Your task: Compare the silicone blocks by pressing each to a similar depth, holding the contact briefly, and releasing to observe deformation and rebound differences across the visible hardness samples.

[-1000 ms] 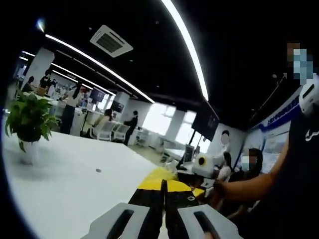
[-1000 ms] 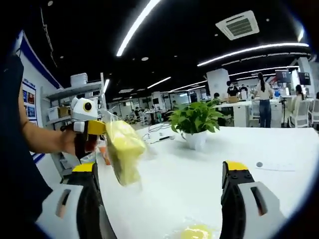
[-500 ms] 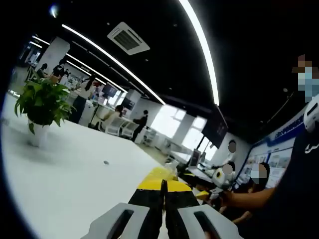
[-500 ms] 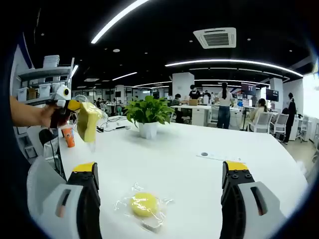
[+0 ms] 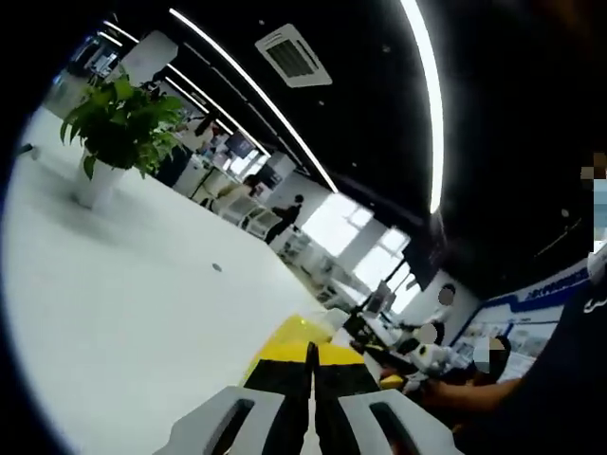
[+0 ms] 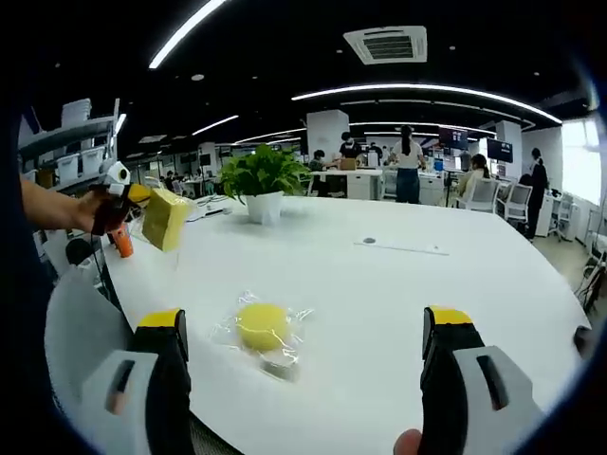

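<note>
Now farther left: left gripper (image 6: 133, 196), clenched on bagged yellow block (image 6: 165, 218). Right gripper (image 6: 305, 353) released above round block (image 6: 262, 325). Risk: bag slipping, block dropping.

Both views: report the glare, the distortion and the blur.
Left gripper view: ceiling light strips blow out white and bow with the fisheye; the window is overexposed. Right gripper view: the white table curves, the bagged yellow block is fairly sharp, and the far people are soft.

Potted plant (image 6: 263, 185) on white table (image 6: 455, 284).
</note>
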